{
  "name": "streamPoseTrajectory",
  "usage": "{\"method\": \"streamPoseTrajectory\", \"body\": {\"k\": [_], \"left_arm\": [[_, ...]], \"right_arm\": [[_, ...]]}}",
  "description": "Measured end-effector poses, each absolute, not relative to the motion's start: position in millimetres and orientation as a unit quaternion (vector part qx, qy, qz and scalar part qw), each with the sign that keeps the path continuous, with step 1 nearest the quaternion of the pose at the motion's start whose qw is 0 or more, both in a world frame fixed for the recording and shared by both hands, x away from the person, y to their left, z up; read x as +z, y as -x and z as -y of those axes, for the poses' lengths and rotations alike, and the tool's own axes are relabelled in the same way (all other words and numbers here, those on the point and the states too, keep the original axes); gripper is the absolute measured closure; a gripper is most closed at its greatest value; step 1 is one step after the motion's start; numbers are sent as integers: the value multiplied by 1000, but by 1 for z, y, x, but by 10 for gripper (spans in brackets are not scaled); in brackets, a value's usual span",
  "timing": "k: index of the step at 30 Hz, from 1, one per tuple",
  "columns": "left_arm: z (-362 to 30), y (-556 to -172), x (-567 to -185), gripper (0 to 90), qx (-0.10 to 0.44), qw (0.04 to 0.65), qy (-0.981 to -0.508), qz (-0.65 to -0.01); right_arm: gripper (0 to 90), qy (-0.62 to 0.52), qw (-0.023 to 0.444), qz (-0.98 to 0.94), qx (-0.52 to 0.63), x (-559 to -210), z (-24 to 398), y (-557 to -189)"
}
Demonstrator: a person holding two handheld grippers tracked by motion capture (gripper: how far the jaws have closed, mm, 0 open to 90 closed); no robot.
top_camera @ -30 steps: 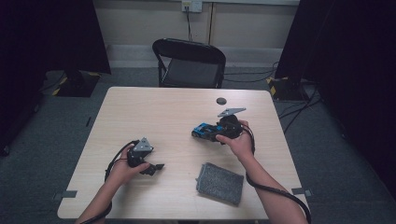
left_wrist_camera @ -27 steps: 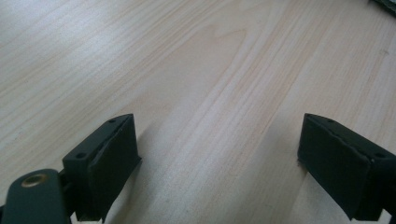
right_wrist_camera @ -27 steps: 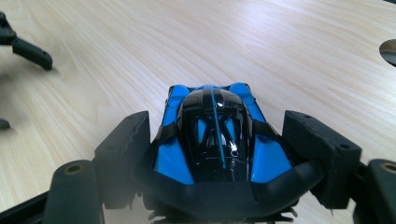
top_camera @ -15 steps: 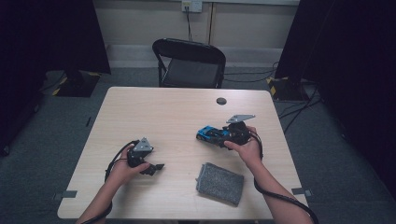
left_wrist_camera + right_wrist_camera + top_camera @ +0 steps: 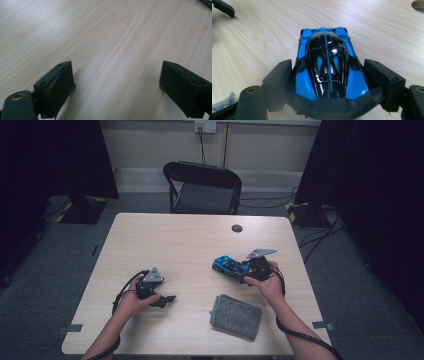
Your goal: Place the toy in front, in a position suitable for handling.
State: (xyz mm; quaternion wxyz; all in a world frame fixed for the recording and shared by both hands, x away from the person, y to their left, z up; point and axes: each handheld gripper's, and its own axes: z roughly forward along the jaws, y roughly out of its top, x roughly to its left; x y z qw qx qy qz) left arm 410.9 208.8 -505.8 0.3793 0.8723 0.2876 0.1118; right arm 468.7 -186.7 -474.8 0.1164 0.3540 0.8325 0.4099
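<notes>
Right gripper (image 5: 329,100) hugs the blue toy car (image 5: 327,67) by its sides — at four o'clock on the table (image 5: 175,240). Keep it level, set it down softly. Left gripper (image 5: 117,82) gapes, holding nothing.

The blue and black plastic toy car (image 5: 327,66) has a very glossy, smooth shell, with bright light spots on its black roof. The pale wooden worktop (image 5: 120,32) shows a fine long grain and a smooth, slightly satin finish. The black pads (image 5: 61,87) of the left hand-held gripper (image 5: 117,87) look like matt plastic or rubber, a little rough at the edges. The grey rectangular cloth (image 5: 235,316) looks soft, fuzzy and matt. The black folding chair (image 5: 202,187) has a smooth seat with a weak shine.
</notes>
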Motion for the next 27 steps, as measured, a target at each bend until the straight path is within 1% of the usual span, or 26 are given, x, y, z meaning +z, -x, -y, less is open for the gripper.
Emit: {"method": "streamPoseTrajectory", "body": {"k": [12,27], "left_arm": [[-209,-411,-506,116,112,379,-872,-288],[-209,-411,-506,115,113,379,-872,-288]], "right_arm": [[244,-352,116,-839,397,-493,193,-464],[242,-352,119,-844,387,-503,196,-459]]}}
